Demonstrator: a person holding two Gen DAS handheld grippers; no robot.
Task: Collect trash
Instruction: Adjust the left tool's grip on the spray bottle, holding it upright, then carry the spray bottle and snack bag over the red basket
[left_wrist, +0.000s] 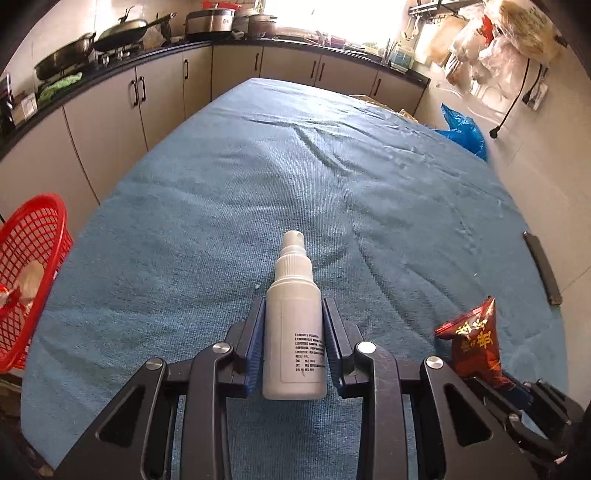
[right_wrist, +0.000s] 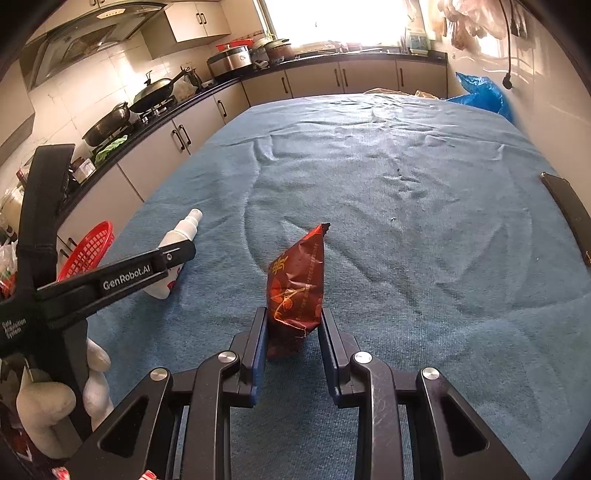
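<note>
White plastic spray bottle (left_wrist: 293, 325), cylindrical, ribbed collar, nozzle pointing away, printed label on its side: clamped between the pads of the left gripper (left_wrist: 294, 321) above the blue towelling table cover (left_wrist: 332, 184). Dark red crinkled foil snack packet (right_wrist: 297, 284), gold lettering, top torn: gripped by the right gripper (right_wrist: 293, 325), just right of the bottle. Red plastic mesh basket (left_wrist: 26, 258) stands at the cover's left edge, crumpled wrappers inside.

A white, smooth matt plastic spray bottle (left_wrist: 293, 325) and a glossy, crinkled red foil snack packet (right_wrist: 297, 284) were above a table covered in blue ribbed, wrinkled terry cloth (left_wrist: 332, 177). Beside it stood a shiny red plastic mesh basket (left_wrist: 31, 258).
</note>
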